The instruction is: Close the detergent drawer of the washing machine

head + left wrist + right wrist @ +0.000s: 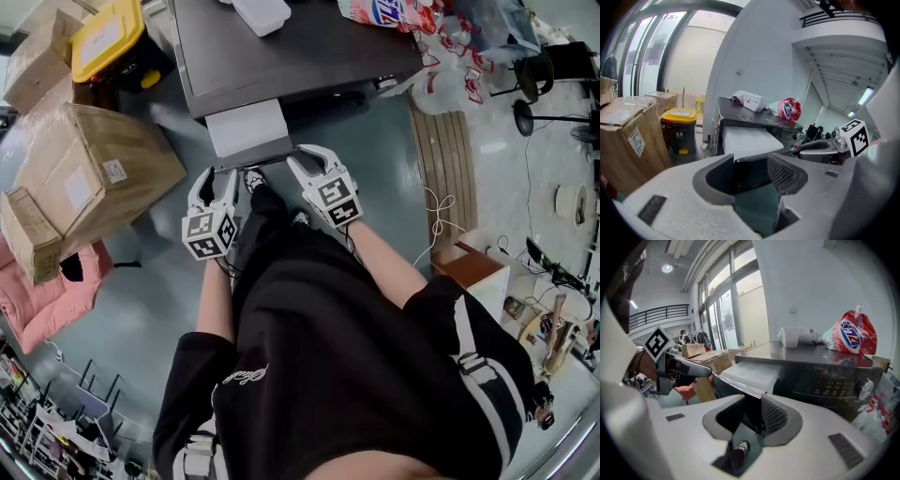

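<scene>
The washing machine (281, 47) stands ahead of the person with its detergent drawer (246, 127) pulled well out of the front, the white tray fully exposed and the dark front panel at the near end. The task is therefore not done: on this evidence no closing travel is complete, and the whole push inward remains. Both tools are at the front panel, one at each end. The left gripper (750, 173) has its jaws standing apart; the left end of the panel lies in the gap, but the pads do not appear to press on it, so this side is judged released. The right gripper (752, 416) has its jaws set on the right end of the panel, which fills the space between the pads, and is judged to be gripping it. Remaining work, as assessed: drive the drawer straight back until the panel sits flush with the machine's front.
</scene>
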### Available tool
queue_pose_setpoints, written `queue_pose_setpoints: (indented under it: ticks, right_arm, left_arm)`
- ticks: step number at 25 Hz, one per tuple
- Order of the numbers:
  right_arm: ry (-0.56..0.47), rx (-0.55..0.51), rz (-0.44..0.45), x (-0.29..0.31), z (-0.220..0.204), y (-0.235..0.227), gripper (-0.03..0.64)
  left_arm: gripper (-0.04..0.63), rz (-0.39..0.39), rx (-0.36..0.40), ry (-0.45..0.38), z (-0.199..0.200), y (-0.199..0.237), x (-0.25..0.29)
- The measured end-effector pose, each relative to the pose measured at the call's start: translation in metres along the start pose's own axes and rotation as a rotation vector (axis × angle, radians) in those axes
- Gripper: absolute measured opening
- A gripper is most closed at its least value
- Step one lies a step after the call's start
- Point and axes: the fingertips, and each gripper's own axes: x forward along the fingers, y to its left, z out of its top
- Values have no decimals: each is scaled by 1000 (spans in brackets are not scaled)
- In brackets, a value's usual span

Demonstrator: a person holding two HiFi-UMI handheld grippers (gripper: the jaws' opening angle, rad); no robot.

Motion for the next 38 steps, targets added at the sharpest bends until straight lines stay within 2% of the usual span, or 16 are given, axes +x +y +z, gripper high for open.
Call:
queue_pose_setpoints:
  ticks: [7,18,23,29,33,38]
  right_arm:
    - [-25,-8,-22,6,11,-6,112]
    - [0,7,-24,18,17,-15,112]
    - [13,13,-41,21,19,-16,112]
    - [7,9,-60,21,19,-17,110]
    - [12,-5,-31,20,18,-15,112]
    - [-4,-2,-40,21,19,-17,112]
  left_arm:
    - [229,-9,11,7,6,5,6]
    - [221,-29,27,24,19,13,20]
    - [221,-59,38,57,20,14,22]
    - [213,-106,106,104,22,11,26]
    - [215,-80,109,104,20,10,25]
    - [221,-22,91,69,22,11,26]
